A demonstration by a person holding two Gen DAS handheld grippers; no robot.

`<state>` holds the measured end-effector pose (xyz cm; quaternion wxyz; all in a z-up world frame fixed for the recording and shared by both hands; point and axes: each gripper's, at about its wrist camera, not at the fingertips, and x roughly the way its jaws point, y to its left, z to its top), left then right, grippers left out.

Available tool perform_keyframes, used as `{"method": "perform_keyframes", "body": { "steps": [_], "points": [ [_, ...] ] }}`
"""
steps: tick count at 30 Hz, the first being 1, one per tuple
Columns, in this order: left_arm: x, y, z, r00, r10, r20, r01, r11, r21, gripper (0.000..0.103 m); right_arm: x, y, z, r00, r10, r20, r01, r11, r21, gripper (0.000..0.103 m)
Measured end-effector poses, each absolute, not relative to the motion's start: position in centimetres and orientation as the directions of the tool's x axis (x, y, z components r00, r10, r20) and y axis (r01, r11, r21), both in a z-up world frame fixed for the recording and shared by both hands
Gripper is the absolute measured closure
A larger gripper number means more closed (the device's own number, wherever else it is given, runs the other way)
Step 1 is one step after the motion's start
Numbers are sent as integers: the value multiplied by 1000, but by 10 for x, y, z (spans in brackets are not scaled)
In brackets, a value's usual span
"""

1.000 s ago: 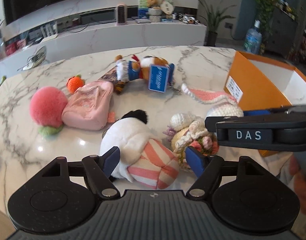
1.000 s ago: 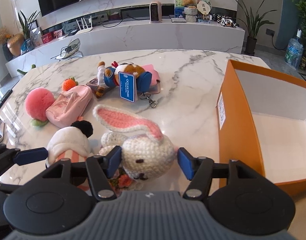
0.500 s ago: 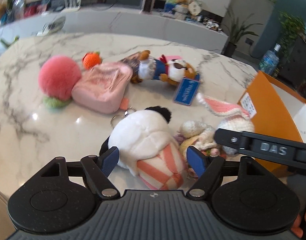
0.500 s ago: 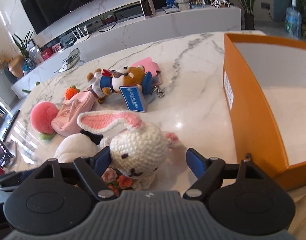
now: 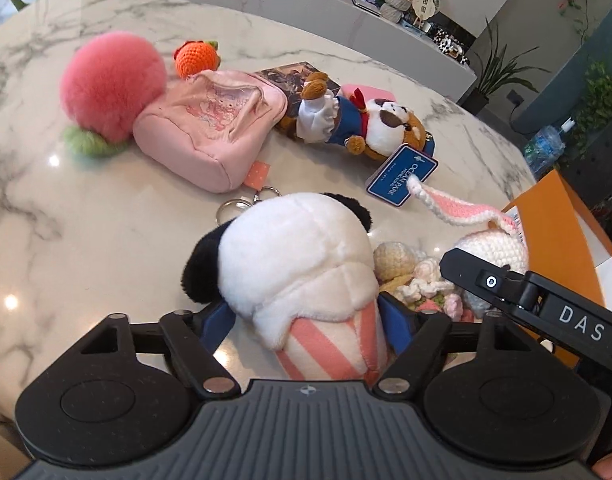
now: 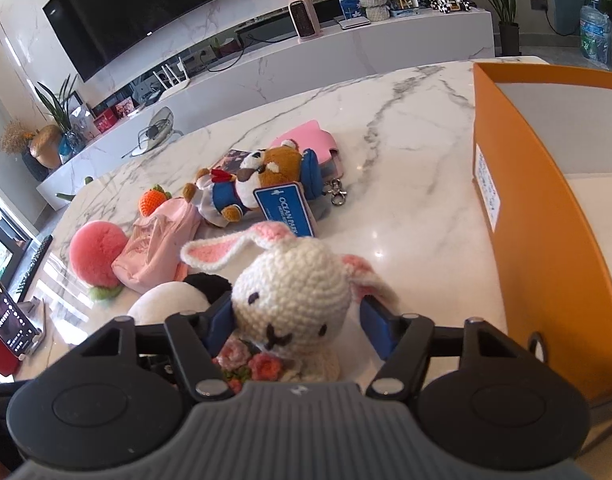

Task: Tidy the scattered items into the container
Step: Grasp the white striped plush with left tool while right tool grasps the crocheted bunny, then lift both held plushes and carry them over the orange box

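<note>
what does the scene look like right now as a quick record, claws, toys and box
left claw: open, straddling the panda plush
right claw: jaws have just been closing around the crochet bunny, gap at one pad
container: orange box, right of the toys, no toy visible inside
other toys: peach plush, pink pouch, crochet orange, bear plush, all on the table
</note>
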<state>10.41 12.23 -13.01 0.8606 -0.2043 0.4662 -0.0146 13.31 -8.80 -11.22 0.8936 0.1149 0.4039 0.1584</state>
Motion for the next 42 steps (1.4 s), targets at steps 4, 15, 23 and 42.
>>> {"method": "perform_keyframes", "body": {
  "steps": [4,15,23,42],
  "points": [
    [104,120,-127,571,-213,-793,-146,924,-353,22,134,-85,-110,635,376,-675,-202,924,325,46],
    [89,110,-102,619,-160,-769,-107,953,-284,25,119,-87,-90,698,323,-639,-203,945,256,49],
    [68,98,-63,696,-127,-707,-72,967,-244,25,97,-97,-57,770,321,-552,-223,945,238,49],
    [49,1,23,816,-209,-538,155,977,-144,25,41,-174,27,918,214,-334,-154,968,198,49]
  ]
}}
